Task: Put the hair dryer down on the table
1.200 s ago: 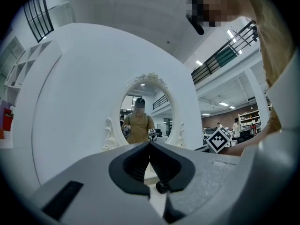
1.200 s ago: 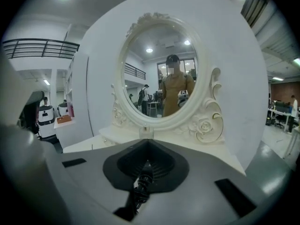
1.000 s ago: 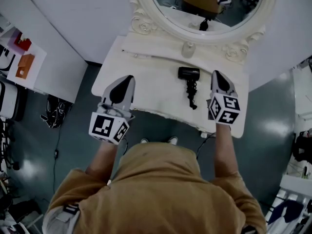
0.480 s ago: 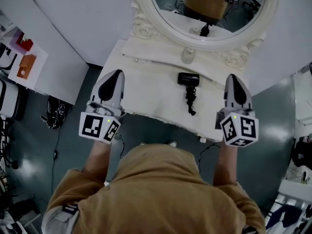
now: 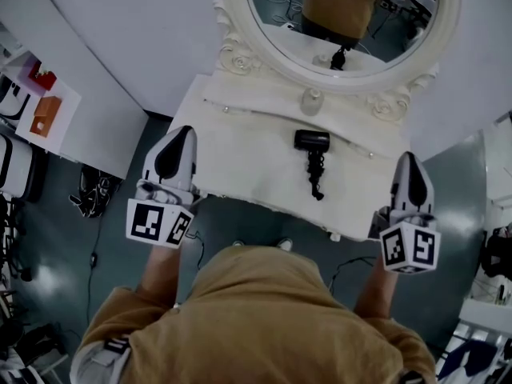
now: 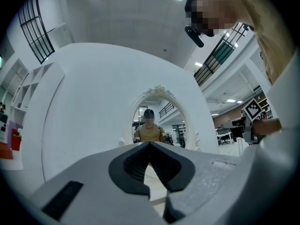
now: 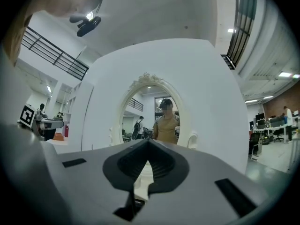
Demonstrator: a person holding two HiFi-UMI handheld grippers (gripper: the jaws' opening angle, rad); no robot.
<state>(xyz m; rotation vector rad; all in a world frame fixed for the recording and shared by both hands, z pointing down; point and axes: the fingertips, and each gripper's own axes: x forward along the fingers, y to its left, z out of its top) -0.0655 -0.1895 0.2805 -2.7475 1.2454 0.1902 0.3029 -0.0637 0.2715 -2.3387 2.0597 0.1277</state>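
The black hair dryer (image 5: 311, 141) lies on the white dressing table (image 5: 248, 146), right of its middle, with its coiled cord (image 5: 317, 174) trailing toward the front edge. Nothing touches it. My left gripper (image 5: 184, 131) hovers over the table's front left corner, its jaws shut and empty. My right gripper (image 5: 409, 158) hangs off the front right corner, well right of the dryer, also shut and empty. In the left gripper view the left gripper (image 6: 150, 144) has its tips touching, and in the right gripper view the right gripper (image 7: 148, 141) does too. Both face the mirror.
An oval mirror (image 5: 344, 10) in an ornate white frame stands at the table's back and reflects the person. A small pale knob (image 5: 310, 101) sits below it. A white shelf (image 5: 36, 102) with red and orange items stands left. Dark cables (image 5: 92, 190) lie on the floor.
My right gripper has drawn back and to the right, away from the hair dryer, past the table's corner. The left gripper has shifted slightly left. The hair dryer stays put.
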